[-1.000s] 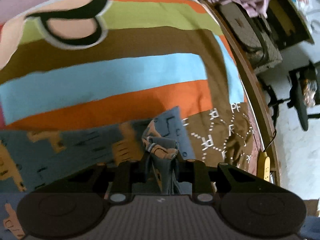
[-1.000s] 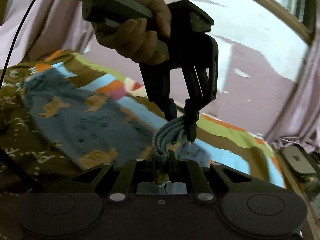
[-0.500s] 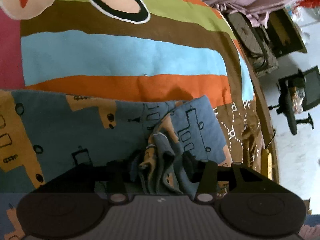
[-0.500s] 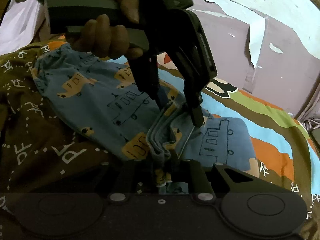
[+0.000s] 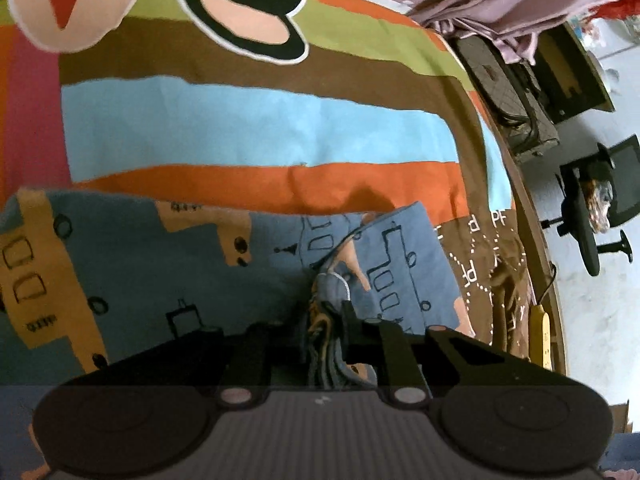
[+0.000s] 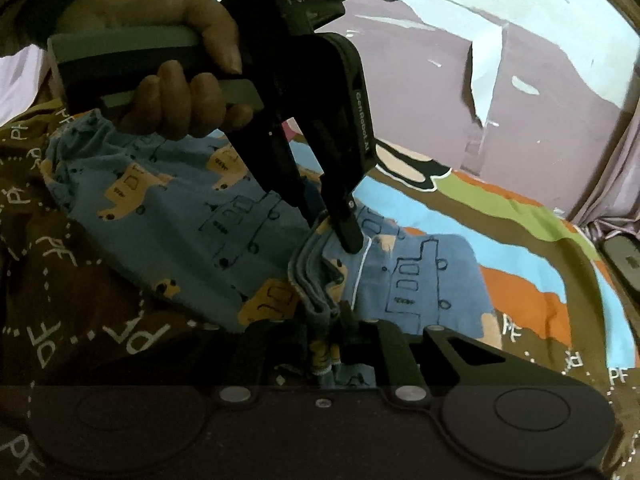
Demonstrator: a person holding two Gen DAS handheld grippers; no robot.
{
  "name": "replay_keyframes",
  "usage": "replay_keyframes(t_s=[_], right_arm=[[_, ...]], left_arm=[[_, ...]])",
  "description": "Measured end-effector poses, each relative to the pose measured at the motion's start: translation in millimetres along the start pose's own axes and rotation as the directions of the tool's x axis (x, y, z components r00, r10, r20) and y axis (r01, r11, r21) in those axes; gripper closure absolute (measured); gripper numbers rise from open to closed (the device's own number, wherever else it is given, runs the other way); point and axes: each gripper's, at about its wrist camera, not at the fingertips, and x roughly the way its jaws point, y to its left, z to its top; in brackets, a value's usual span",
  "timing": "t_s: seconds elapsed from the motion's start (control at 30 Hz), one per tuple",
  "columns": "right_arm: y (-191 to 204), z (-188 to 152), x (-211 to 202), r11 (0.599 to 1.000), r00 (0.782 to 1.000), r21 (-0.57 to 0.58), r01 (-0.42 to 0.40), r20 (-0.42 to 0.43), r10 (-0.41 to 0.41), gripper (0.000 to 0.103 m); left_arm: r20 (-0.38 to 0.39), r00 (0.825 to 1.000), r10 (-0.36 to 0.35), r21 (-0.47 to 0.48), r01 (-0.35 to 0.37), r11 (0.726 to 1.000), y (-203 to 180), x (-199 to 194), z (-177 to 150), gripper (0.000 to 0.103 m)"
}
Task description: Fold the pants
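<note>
Both grippers, L & R, jaws pinching pants hem bunch low over bed; L just re-closed, to lay fold.

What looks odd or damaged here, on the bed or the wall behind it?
The purple wall is damaged: paint has peeled off in large pale patches. On the bed, the blue pants have one edge bunched into thick folds between both tools, part of folding, not a fault.

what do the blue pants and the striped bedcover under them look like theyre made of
Pants: soft matte knit, probably cotton jersey; the fabric bunches into limp layered folds where the left gripper pinches it, and the truck print has no sheen. Bedcover: thin woven sheet, likely printed cotton; it lies flat with fine creases and dull colour bands.
</note>
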Motion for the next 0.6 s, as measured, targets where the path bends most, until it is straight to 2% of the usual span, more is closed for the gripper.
replay_keyframes(t_s=[0.23,0.6], right_arm=[[14.5,13.9,-2.3,1.0,1.0,-0.007,0.002,0.027,-0.002,0.09],[51.9,32.9,4.2,0.996,0.995,-0.055,-0.075,0.06,0.078,0.09]], left_arm=[[0.013,1.0,0.008,0.085,-0.009,0.996,1.8,-20.6,1.3,0.088],[0.04,0.999,0.018,0.141,-0.023,0.99,35.3,-59.5,-12.9,0.088]])
